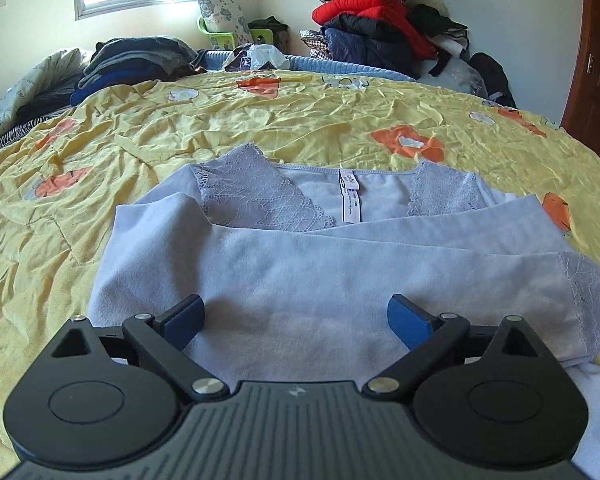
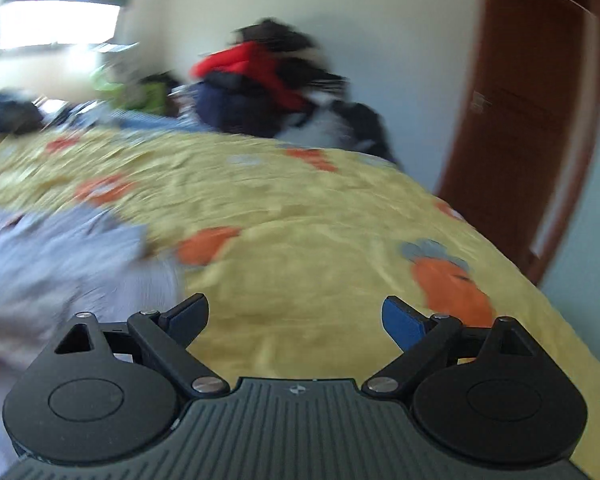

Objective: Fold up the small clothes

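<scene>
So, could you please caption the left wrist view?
Open left gripper over a lavender lace-trimmed top on a yellow floral bedspread.

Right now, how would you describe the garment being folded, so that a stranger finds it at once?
Look at the yellow bedspread with orange flowers. Near its front edge, under the open left gripper, lies a pale lilac top. Lace at its neckline and a white label set it apart from the dark and red clothes pile by the wall.

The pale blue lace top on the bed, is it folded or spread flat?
Partly folded: the pale blue top has its sides turned in over the middle, neckline and label still showing.
</scene>
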`<state>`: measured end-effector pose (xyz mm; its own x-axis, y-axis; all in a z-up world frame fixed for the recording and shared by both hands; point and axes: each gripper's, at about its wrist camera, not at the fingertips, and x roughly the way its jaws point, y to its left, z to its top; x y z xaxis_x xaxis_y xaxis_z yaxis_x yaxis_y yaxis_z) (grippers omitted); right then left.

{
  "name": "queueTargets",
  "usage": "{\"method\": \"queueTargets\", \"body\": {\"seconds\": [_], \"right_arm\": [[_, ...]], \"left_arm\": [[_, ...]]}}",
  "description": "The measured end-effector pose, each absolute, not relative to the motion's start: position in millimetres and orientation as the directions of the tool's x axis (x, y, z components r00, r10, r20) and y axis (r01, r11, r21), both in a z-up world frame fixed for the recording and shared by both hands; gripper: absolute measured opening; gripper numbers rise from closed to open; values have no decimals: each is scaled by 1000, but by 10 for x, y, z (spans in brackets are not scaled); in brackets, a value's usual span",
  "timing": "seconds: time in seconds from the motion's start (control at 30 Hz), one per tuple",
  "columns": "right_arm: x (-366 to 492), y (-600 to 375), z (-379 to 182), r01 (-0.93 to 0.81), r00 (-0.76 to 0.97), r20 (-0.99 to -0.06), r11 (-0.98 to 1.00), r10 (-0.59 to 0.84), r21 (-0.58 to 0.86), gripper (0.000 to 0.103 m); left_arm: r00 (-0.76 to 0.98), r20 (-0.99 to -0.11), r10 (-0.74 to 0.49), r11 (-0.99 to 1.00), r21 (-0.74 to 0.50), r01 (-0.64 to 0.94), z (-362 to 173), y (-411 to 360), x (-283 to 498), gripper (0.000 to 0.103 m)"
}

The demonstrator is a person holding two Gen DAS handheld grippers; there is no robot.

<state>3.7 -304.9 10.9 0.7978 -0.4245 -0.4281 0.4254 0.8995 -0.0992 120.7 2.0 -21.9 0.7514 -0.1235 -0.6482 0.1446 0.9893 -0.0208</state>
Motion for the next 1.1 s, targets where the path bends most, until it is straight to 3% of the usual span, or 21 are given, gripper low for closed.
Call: {"method": "queueTargets", "body": {"seconds": [0.13, 0.3, 0.4, 0.63, 0.9, 1.1], "right_arm": [[-45, -2942, 136, 311, 862, -404, 949, -305, -54, 92], [230, -2429, 95, -5, 884, -467, 1000, 0, -8, 92], [320, -2143, 109, -107, 874, -479, 994, 77, -34, 92], [543, -2040, -33, -127, 788, -613, 988, 47, -88, 93], [443, -2124, -20, -108, 802, -594, 993, 65, -38, 93], [481, -2106, -113, -110, 763, -646, 990, 29, -86, 93]], "left_arm": [[757, -644, -114, 989, -1, 148, -248, 9, 1200, 99], [757, -645, -107, 989, 8, 147, -255, -9, 1189, 100], [757, -645, -105, 989, 9, 146, -255, -10, 1187, 100], [758, -644, -99, 990, 17, 143, -262, -19, 1172, 101], [760, -644, -93, 989, 27, 144, -268, -22, 1163, 102], [750, -654, -102, 988, 19, 152, -223, 30, 1114, 102]]}}
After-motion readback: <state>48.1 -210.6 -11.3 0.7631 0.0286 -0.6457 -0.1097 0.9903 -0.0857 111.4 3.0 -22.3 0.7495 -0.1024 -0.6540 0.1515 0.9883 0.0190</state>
